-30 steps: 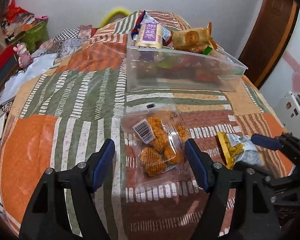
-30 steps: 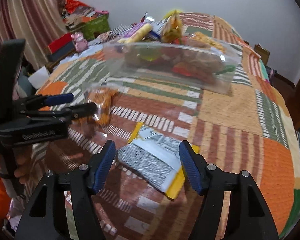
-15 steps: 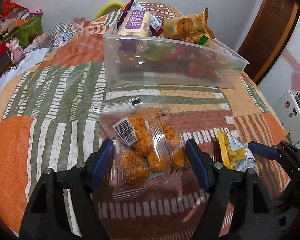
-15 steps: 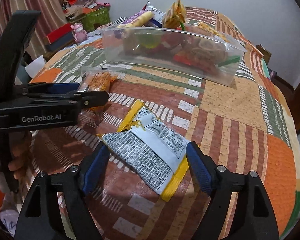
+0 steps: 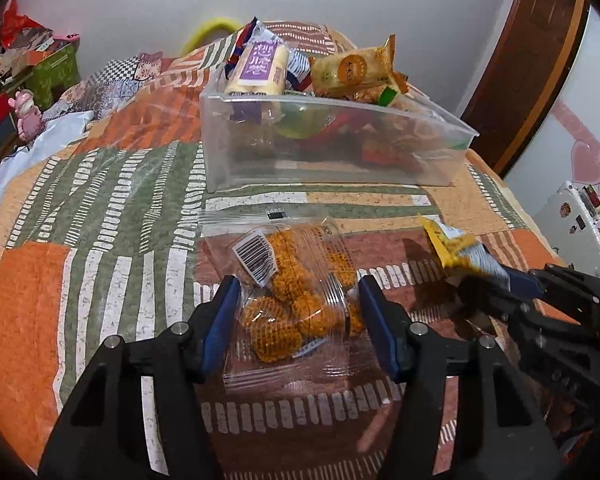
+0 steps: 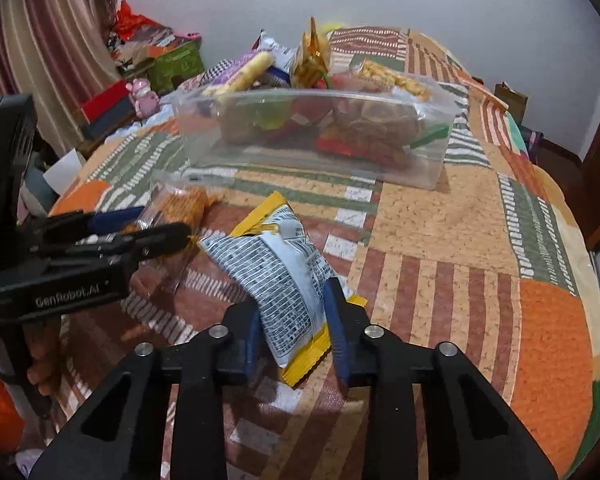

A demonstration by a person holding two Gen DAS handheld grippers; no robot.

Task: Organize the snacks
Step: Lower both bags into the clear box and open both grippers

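left claw (image 5: pixel 296 320): just closing round clear bag (image 5: pixel 288 300) | right claw (image 6: pixel 292 320): just clamped onto yellow packet (image 6: pixel 284 276) | bin (image 5: pixel 324 160) ahead, likely their destination

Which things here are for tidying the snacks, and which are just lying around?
For the job:
- clear bag of orange snacks, between the left gripper pads
- yellow and white packet, squeezed by the right gripper
- clear bin already holding snacks

Just lying about:
- pink toy
- green box
- patchwork cover
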